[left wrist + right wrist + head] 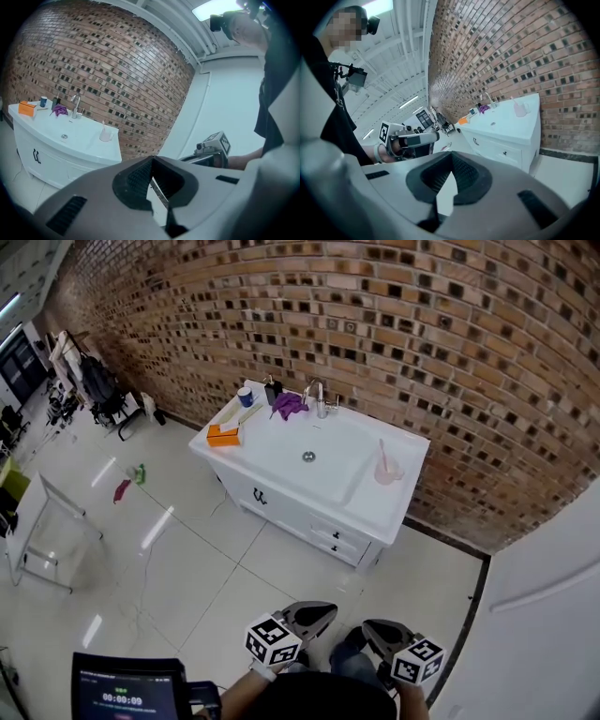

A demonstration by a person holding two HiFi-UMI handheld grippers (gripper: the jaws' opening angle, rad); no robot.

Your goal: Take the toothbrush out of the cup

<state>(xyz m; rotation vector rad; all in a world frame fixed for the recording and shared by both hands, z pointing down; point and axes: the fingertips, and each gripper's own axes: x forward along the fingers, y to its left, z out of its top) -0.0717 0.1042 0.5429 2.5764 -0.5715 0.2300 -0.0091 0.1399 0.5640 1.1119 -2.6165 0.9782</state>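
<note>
Left gripper (315,614) and right gripper (379,633) held low, jaws together, empty; toothbrush (382,452) in cup (388,472), far, not yet approached.

A white sink bench (272,460) stands far off against the brick wall (441,334). At its right end sits a cup (388,472) with a pink toothbrush (382,452) in it. An orange box (223,435) lies at the left end, and a purple cloth (289,405) beside the faucet (320,399). The left gripper (321,612) and right gripper (372,628) hang near, well apart from the bench.
</note>
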